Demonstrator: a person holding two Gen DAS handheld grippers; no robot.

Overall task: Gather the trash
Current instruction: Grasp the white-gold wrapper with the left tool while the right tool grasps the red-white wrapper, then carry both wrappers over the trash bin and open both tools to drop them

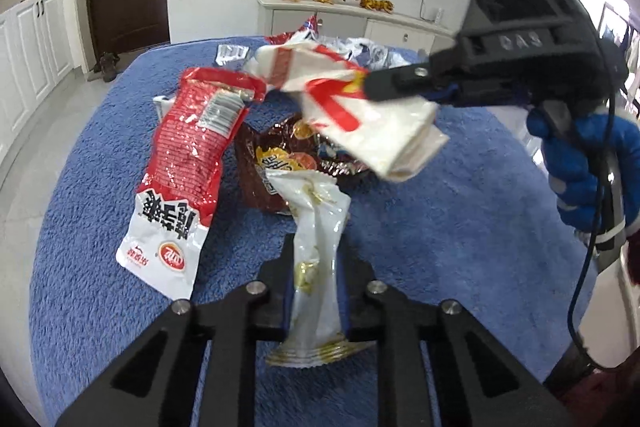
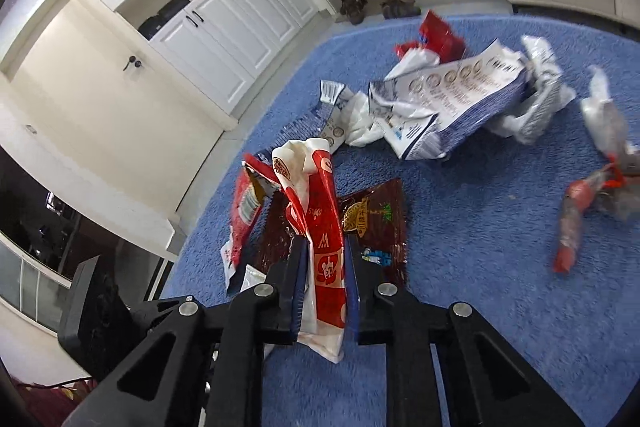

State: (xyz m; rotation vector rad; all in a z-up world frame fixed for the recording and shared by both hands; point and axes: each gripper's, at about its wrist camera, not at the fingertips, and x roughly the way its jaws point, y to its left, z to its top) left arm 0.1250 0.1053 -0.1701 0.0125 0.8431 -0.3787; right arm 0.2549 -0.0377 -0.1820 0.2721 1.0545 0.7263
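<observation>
My left gripper (image 1: 316, 251) is shut on a white and gold wrapper (image 1: 316, 243) and holds it over the blue cloth (image 1: 440, 227). My right gripper (image 2: 326, 263) is shut on a red and white paper bag (image 2: 324, 227), which also shows in the left wrist view (image 1: 360, 115), lifted above the pile. Under it lie a red and white snack bag (image 1: 188, 163) and a dark brown wrapper (image 1: 272, 159). The right gripper (image 1: 370, 87) comes in from the right in the left wrist view.
More trash lies farther back on the cloth: a white and blue bag (image 2: 452, 99), a red wrapper (image 2: 436, 35), a red sausage wrapper (image 2: 572, 219) and clear plastic (image 2: 604, 119). White cabinets (image 2: 224, 39) stand on the left, a low sideboard (image 1: 360, 23) behind.
</observation>
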